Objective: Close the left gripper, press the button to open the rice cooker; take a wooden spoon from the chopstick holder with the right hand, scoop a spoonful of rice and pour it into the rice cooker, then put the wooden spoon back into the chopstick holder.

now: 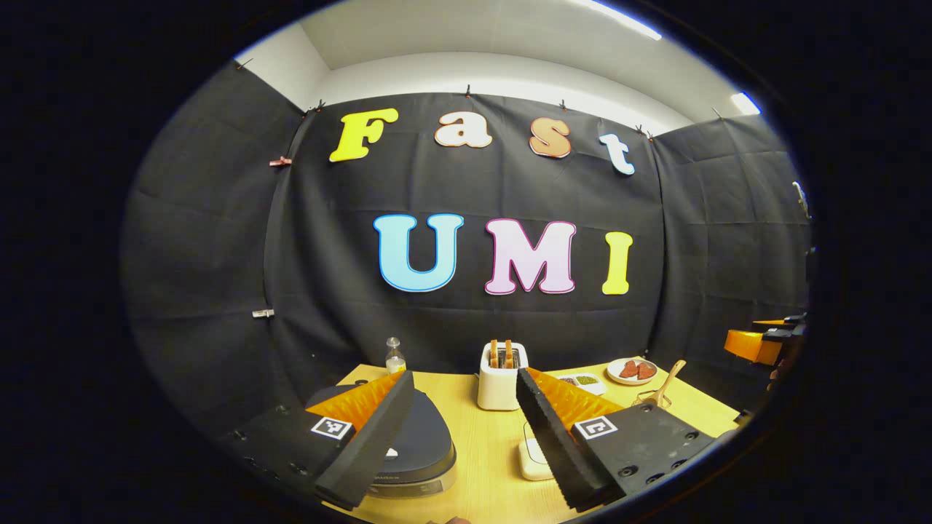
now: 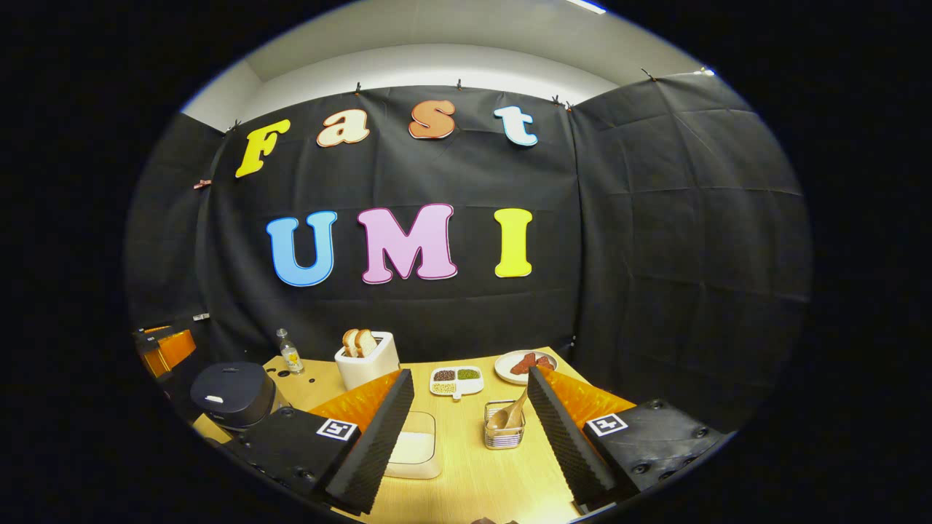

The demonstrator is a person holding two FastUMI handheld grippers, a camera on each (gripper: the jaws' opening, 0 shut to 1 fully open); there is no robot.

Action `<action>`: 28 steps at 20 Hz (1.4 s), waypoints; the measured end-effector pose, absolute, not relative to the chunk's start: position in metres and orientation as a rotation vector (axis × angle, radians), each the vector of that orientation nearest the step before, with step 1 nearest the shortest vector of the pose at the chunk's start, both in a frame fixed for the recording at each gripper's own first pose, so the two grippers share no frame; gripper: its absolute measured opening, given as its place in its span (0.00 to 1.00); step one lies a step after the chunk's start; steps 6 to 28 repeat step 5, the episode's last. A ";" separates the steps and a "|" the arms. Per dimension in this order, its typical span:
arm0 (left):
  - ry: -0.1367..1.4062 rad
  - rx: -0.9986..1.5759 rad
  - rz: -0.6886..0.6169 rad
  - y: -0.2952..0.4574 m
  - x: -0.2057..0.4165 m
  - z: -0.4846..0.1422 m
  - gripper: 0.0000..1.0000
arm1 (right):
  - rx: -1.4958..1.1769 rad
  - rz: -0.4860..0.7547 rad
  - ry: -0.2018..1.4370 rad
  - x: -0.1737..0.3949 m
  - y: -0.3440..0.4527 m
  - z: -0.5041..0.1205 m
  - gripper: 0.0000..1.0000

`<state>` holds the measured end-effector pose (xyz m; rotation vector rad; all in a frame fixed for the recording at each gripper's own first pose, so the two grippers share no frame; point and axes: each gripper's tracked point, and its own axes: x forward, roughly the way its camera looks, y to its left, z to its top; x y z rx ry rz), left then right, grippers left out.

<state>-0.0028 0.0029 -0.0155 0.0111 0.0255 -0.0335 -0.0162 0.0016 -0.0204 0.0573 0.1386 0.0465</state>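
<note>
I have the left gripper held above the near edge of the wooden table, its two black ridged fingers spread wide with nothing between them. The rice cooker sits just under and beyond my left finger: a dark, rounded body with a silvery band low on its front, lid down. That finger covers most of its left half, so I cannot make out the button from here. In the right gripper view the rice cooker shows far off to the left of my tool, dark with a small pale mark on its lid, and the orange left gripper is partly cut off at the edge beyond it. My right gripper is also spread apart and empty. Straight ahead between its fingers stands the chopstick holder, a small wire basket, with the wooden spoon leaning in it, bowl down and handle tilted up to the right. Just beside my left finger is the rice container, a pale tub with white rice, its left part hidden behind that finger. Farther off are a toaster with bread, a divided dish, a plate and a small bottle.
</note>
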 end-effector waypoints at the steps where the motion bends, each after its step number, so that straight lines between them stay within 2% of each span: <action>1: 0.039 0.001 -0.025 0.006 -0.004 -0.020 0.95 | 0.067 0.049 0.145 -0.015 0.005 -0.022 0.98; 5: 0.086 -0.020 -0.001 0.021 -0.008 -0.035 0.95 | 0.074 0.063 0.145 -0.010 0.014 -0.021 0.98; 28: 0.086 -0.020 -0.001 0.021 -0.008 -0.035 0.95 | 0.074 0.063 0.145 -0.010 0.014 -0.021 0.98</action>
